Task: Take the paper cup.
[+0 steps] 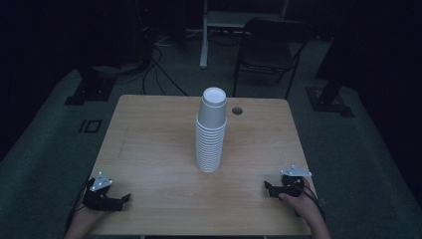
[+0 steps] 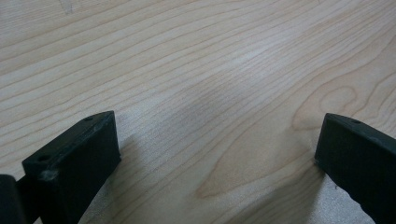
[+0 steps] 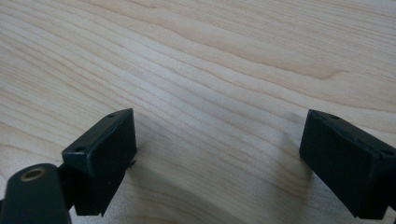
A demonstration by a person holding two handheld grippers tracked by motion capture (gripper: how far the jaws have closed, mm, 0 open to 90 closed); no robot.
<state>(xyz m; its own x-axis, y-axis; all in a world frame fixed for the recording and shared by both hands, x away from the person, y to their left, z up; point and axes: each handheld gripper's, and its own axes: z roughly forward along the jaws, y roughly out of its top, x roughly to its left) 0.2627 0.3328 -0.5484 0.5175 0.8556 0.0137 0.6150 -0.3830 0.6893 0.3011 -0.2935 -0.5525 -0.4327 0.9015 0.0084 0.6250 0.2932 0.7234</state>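
Dim room, pale wood table; chair and cables on the floor beyond. Stack of white paper cups stands upright mid-table, between the two grippers and ahead of both, well apart from each. Likely light, thin-walled, easily crushed or toppled; best taken gently around the top cup's wall, below its rim. Left gripper rests near the table's edge, jaws wide, empty. Right gripper likewise, jaws spread over bare wood.
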